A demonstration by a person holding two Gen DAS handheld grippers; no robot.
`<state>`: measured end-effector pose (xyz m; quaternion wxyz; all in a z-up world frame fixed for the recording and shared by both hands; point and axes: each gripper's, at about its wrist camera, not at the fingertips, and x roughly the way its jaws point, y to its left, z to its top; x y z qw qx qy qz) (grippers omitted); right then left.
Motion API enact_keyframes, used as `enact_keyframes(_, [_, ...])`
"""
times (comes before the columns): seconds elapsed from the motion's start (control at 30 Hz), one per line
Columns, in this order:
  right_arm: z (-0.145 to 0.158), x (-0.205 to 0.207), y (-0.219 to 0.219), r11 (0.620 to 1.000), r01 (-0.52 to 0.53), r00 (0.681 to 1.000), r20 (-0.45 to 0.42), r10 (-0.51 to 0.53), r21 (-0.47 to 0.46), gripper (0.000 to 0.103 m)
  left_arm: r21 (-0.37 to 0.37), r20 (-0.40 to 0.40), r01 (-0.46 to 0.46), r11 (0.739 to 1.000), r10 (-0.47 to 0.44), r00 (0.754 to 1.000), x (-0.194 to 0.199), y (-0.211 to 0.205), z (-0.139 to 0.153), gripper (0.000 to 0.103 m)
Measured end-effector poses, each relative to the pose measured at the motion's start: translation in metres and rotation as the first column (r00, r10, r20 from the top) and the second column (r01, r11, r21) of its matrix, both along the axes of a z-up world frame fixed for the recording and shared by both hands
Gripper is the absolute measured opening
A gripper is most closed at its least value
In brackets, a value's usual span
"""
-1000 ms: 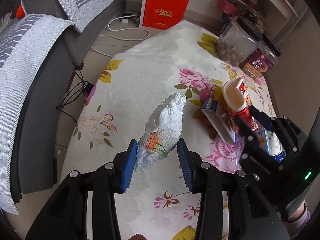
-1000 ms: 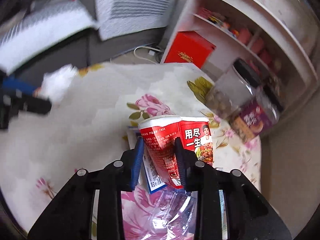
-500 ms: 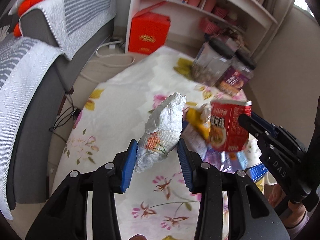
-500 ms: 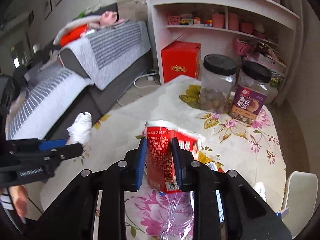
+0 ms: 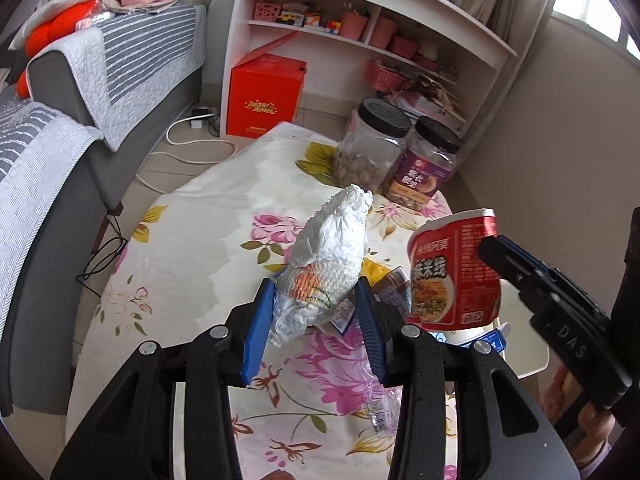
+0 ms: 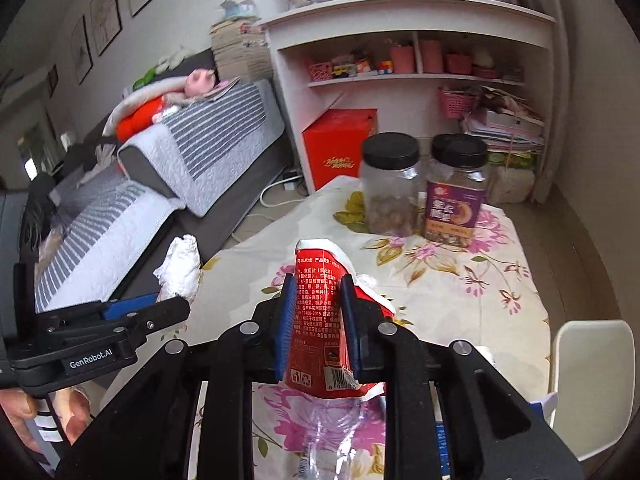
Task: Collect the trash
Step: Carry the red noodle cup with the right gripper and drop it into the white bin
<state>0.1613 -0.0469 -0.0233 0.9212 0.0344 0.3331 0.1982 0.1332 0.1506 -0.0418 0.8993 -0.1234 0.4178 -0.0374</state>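
Both pickups now lifted clear of the floral tablecloth [image 5: 208,216]: left gripper [image 5: 316,320] clamped on the crumpled tissue wad [image 5: 328,268], right gripper [image 6: 316,328] squeezing the red noodle cup [image 6: 320,320] flat, so next is probably a bin, none visible, wrappers [image 5: 384,284] remain.
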Motion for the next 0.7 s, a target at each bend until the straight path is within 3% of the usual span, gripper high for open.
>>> enact_keyframes(0.37, [0.007, -0.004, -0.09, 0.984, 0.171, 0.985, 0.019, -0.173, 0.052, 0.021, 0.009, 0.027, 0.059, 0.998, -0.06, 0.998, 0.005, -0.047, -0.004, 0.041])
enact_keyframes(0.7, [0.005, -0.015, -0.194, 0.929, 0.367, 0.93, 0.009, -0.368, 0.053, 0.021, 0.022, 0.031, 0.16, 0.987, -0.16, 0.987, 0.01, -0.114, -0.012, 0.041])
